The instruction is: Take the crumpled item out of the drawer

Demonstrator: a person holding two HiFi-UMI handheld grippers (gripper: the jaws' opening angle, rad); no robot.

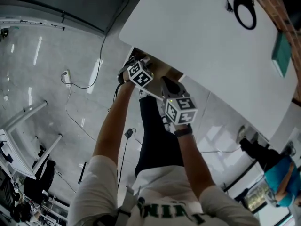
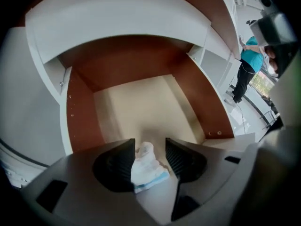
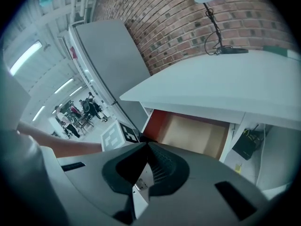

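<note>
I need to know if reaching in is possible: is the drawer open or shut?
Open. The drawer stands pulled out from under the desk; its tan floor shows, with the crumpled item lying on it.

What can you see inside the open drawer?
A crumpled white wad lies on the drawer's floor between the left gripper's open jaws. The gripper covers the floor's near end.
</note>
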